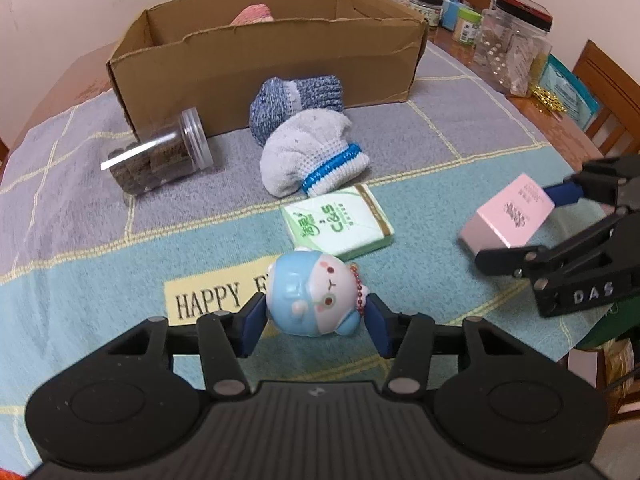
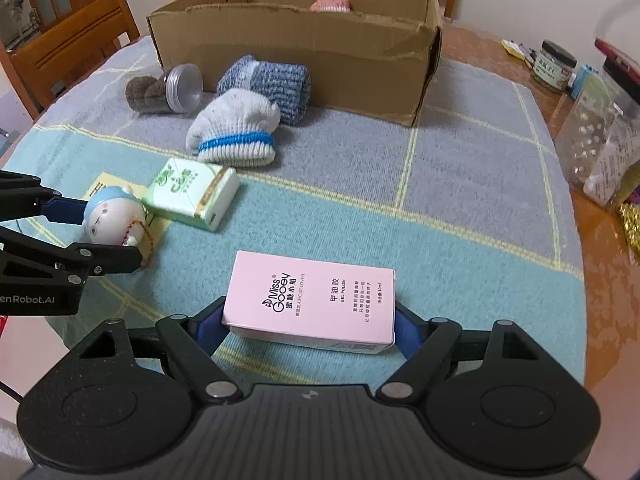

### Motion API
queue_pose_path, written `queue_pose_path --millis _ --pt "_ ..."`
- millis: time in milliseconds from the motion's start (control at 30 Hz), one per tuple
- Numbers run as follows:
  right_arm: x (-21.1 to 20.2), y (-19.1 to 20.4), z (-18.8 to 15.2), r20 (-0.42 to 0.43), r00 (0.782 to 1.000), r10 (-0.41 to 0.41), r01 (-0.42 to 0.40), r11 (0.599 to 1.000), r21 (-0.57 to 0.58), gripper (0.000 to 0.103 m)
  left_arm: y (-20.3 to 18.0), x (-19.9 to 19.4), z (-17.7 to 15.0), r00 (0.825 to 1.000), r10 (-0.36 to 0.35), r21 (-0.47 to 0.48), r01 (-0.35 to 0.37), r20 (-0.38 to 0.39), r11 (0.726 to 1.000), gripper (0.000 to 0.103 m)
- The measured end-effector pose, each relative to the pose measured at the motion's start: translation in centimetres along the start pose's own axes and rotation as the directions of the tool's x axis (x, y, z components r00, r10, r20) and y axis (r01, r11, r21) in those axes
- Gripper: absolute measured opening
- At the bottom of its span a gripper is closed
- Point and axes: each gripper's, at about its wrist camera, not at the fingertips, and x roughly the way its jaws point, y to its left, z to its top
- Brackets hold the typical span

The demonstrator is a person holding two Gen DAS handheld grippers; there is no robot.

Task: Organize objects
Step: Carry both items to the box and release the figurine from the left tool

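Observation:
My left gripper (image 1: 316,322) is shut on a blue and white toy figure (image 1: 312,294) with a red bead chain; it also shows in the right wrist view (image 2: 114,216). My right gripper (image 2: 314,330) is shut on a pink nail-polish box (image 2: 310,302), seen from the left wrist view (image 1: 508,212) slightly above the cloth. A green tissue pack (image 1: 338,222) lies between them. A white sock (image 1: 310,160), a blue sock (image 1: 296,98) and a clear jar (image 1: 160,158) on its side lie before the cardboard box (image 1: 272,68), which holds a pink item (image 1: 252,14).
A blue and grey checked cloth (image 2: 460,208) covers the table. Jars and containers (image 1: 512,44) crowd the table's right edge. Wooden chairs (image 2: 68,48) stand around the table.

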Motion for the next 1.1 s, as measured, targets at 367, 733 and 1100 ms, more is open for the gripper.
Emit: queue_pose_path --millis 367,733,1100 --pt "-2.1 -0.9 2.4 0.045 0.999 -0.018 0.019 1.0 -0.014 0.086 1.4 -1.5 2.9 0.998 -0.065 0.09 0.065 -0.011 0.994 0.051" --pt "-4.4 -0.6 6.0 0.072 0.997 0.022 -0.021 1.0 -0.016 0.086 3.5 -4.3 7.2 0.991 -0.127 0.173 0.121 0.027 0.978 0.051" --pt "-5.3 1.3 11.0 0.108 0.994 0.01 -0.006 0.999 -0.038 0.086 6.6 -5.2 12.0 0.983 -0.183 0.282 0.168 0.028 0.945 0.051"
